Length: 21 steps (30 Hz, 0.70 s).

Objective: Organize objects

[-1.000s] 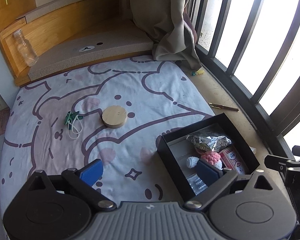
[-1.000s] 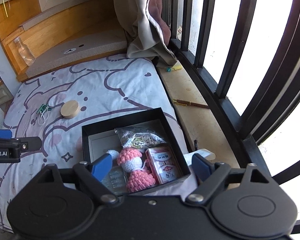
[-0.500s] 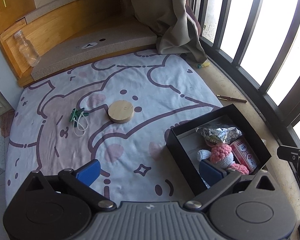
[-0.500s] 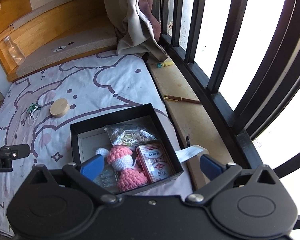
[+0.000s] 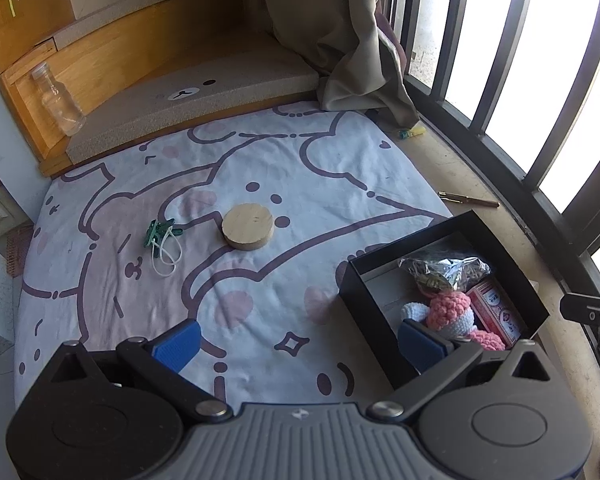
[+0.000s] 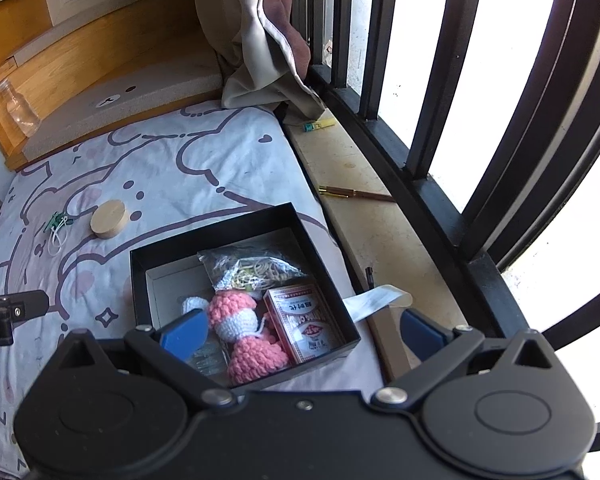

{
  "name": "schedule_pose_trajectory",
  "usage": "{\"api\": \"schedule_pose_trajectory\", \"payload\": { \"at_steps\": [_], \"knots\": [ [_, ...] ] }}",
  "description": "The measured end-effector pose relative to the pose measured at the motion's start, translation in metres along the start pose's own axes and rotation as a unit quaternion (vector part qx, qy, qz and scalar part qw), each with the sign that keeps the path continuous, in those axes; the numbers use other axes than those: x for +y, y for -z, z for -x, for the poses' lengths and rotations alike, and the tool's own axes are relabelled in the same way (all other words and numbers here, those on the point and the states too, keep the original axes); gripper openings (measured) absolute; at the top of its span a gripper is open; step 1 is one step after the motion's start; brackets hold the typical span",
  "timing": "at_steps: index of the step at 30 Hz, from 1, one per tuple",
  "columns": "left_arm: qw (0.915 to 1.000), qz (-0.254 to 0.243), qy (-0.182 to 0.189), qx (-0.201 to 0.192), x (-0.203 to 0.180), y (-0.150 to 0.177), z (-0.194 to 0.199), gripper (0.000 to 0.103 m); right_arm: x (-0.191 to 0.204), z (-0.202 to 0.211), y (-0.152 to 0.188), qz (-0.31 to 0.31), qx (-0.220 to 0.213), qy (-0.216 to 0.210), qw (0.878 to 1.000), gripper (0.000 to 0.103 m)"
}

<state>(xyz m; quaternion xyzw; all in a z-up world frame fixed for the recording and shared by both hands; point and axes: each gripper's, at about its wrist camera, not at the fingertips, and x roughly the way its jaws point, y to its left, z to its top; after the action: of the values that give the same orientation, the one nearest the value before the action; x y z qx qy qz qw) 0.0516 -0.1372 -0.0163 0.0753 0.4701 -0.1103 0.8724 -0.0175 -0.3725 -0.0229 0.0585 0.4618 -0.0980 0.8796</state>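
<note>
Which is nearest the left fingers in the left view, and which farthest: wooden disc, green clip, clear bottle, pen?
1. Green clip, on the sheet, left of the disc.
2. Wooden disc, mid-sheet; too close to call against the clip.
3. Pen, on the ledge, right.
4. Bottle, far left on the step.

A beige curtain [image 5: 352,40] hangs in the corner beside black window bars [image 6: 440,80]. A clear bottle [image 5: 58,98] stands on a grey bear-face cushion [image 5: 204,88] against wooden panelling [image 5: 112,52]. On the stone sill [image 6: 364,184] lie a pen [image 6: 356,193] and a yellow lighter [image 6: 319,124].
</note>
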Motion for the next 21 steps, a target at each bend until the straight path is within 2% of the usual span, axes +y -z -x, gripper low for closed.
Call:
{"api": "schedule_pose_trajectory", "payload": {
  "at_steps": [10,21],
  "knots": [
    [0.9993,0.029,-0.022,-0.009,0.033,0.001,0.001,0.103,0.021,-0.005,-0.007,-0.005,-0.009,-0.016,1.0,0.103],
    [0.996,0.075,-0.046,-0.018,0.09,0.012,0.008,0.103,0.077,-0.011,-0.018,0.024,-0.018,-0.047,0.998,0.103]
  ]
}}
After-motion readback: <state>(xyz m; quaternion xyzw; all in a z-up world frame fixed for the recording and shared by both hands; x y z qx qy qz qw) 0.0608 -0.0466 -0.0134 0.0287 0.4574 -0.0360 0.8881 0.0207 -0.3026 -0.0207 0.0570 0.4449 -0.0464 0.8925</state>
